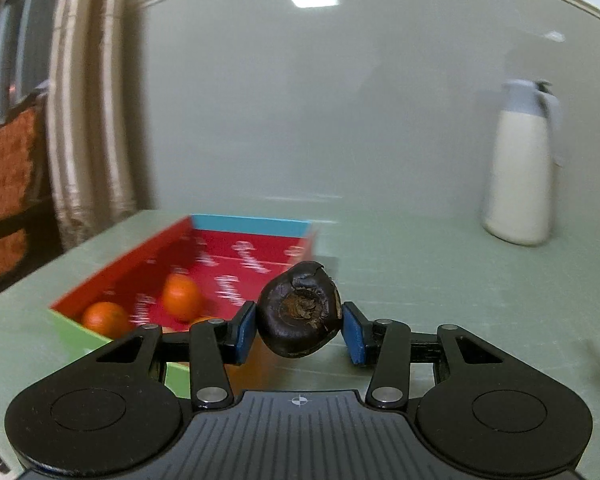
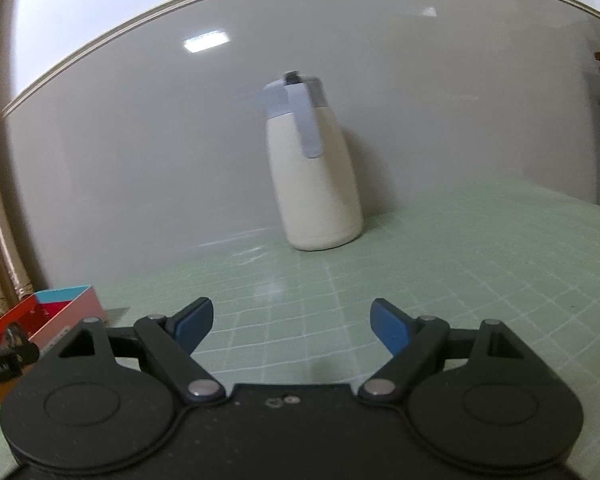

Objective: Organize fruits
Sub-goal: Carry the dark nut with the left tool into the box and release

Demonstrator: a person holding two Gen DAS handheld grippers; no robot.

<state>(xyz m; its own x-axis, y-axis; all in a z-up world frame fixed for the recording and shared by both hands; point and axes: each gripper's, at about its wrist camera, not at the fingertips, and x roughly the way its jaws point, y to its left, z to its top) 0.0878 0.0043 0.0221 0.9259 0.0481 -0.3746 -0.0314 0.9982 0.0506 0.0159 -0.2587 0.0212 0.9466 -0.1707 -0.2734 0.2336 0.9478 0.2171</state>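
Left wrist view: box [image 1: 236,248] smeared by motion, print on its red lining unreadable. Third orange [image 1: 204,320] mostly hidden behind left tool [image 1: 300,330] linkage. Right wrist view: box [image 2: 66,304] cut off at frame's left; jug [image 2: 316,184] lid blurred.

Pale green gridded counter [image 2: 440,248] against a plain grey wall [image 2: 140,140]; left of the wall, beige striped curtains [image 1: 88,120] and a window [image 1: 12,40].

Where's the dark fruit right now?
Left wrist view, centre: the dark fruit is clamped in the left gripper, just right of the red box holding oranges.
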